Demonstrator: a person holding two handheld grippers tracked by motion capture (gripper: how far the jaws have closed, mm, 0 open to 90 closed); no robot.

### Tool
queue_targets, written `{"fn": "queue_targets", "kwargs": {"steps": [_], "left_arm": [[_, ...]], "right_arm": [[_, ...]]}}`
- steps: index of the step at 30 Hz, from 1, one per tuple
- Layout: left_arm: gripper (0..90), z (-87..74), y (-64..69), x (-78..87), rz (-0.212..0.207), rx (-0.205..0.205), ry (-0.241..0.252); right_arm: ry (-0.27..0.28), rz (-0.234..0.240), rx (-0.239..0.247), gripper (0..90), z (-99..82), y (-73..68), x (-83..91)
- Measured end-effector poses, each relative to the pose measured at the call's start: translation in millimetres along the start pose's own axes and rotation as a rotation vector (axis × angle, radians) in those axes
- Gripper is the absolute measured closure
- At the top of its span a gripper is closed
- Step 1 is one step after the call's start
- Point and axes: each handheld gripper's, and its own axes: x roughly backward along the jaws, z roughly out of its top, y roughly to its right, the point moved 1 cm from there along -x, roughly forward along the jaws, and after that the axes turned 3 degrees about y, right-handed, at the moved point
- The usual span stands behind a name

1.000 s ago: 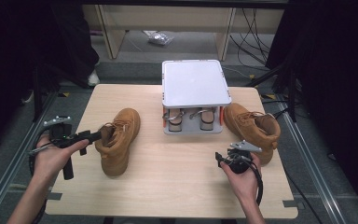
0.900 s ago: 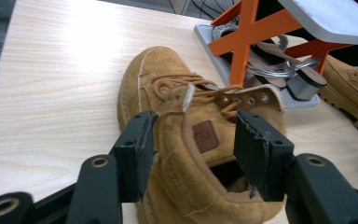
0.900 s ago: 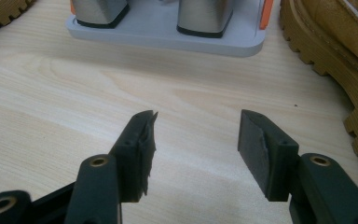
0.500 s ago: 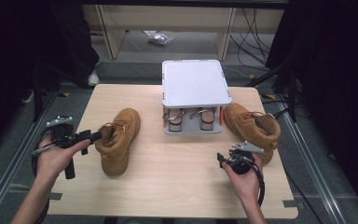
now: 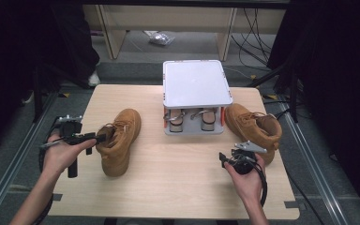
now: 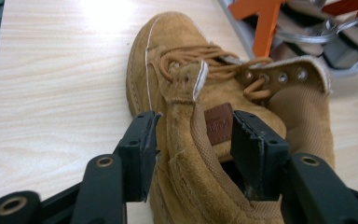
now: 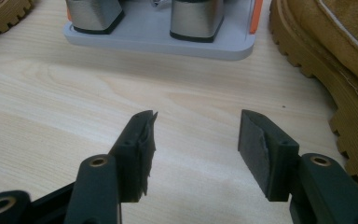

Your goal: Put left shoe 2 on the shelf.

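A tan suede boot (image 5: 119,140) lies on the wooden table left of centre, toe pointing away. My left gripper (image 5: 101,138) reaches its ankle from the left. In the left gripper view the boot (image 6: 182,56) has its collar wall between my gripper's (image 6: 193,126) jaws, one outside and one inside the opening. The jaws have just been closing, and a dark gap remains at the inner pad. The second tan boot (image 5: 253,126) stands right of the rack. My right gripper (image 5: 243,151) is just in front of it, open over bare wood (image 7: 196,126), with the boot's sole (image 7: 335,56) to its right.
A grey shoe rack with a white top (image 5: 194,84) stands at the table's far centre, with two shoes (image 5: 176,119) under it. Its base (image 7: 168,42) lies straight ahead of the right gripper. Metal rails run along both sides of the table. A shelf and cables are beyond.
The left jaws have narrowed slightly around the boot's collar. The right gripper and both boots stay where they were.
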Motion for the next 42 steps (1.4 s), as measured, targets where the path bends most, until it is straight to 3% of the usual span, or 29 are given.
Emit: {"fn": "queue_targets", "kwargs": {"steps": [3,11,18,23,27,32,33,35,36,37,39,42], "left_arm": [[50.7,2.4,0.5,-6.4,0.033,-0.006,-0.017],[56.4,3.3,0.3,-16.9,0.031,0.021,-0.090],[65.5,7.1,6.3,-29.1,0.071,-0.011,-0.153],[70.6,5.4,7.6,-31.4,0.091,0.002,-0.143],[73.6,6.0,5.1,-32.1,0.088,-0.025,-0.150],[76.3,3.2,2.7,-31.3,0.044,0.032,-0.125],[76.3,1.8,-1.5,-30.4,0.018,0.046,-0.111],[77.2,-1.6,-6.9,-28.6,-0.005,0.082,-0.087],[77.4,-4.3,-10.5,-27.5,-0.022,0.118,-0.070],[77.8,-4.3,-10.5,-27.5,-0.022,0.118,-0.070],[78.4,-7.5,-13.7,-27.4,-0.040,0.169,-0.036],[78.8,-8.0,-14.8,-27.4,-0.050,0.203,-0.021]], "right_arm": [[0.001,0.020,-0.009,46.4,0.6,-1.6,-2.3],[0.001,0.018,-0.012,46.3,-0.1,-0.4,0.6],[0.007,0.019,-0.019,46.1,-0.1,0.7,0.4],[-0.003,0.016,-0.009,45.6,0.3,-1.7,1.7],[-0.004,0.026,-0.011,45.6,-0.7,-1.8,-0.2],[-0.005,0.023,-0.013,45.6,-0.8,-1.8,-0.4],[-0.005,0.021,-0.015,45.6,-0.7,-1.4,0.0],[0.004,0.021,-0.016,45.7,0.2,-0.8,1.3],[0.004,0.016,-0.014,45.6,0.2,-0.6,1.2],[0.004,0.016,-0.014,45.6,0.2,-0.6,1.2],[0.004,0.005,-0.014,45.7,-0.1,-0.4,0.4],[0.002,0.008,-0.014,45.7,-0.1,0.4,0.1]]}}
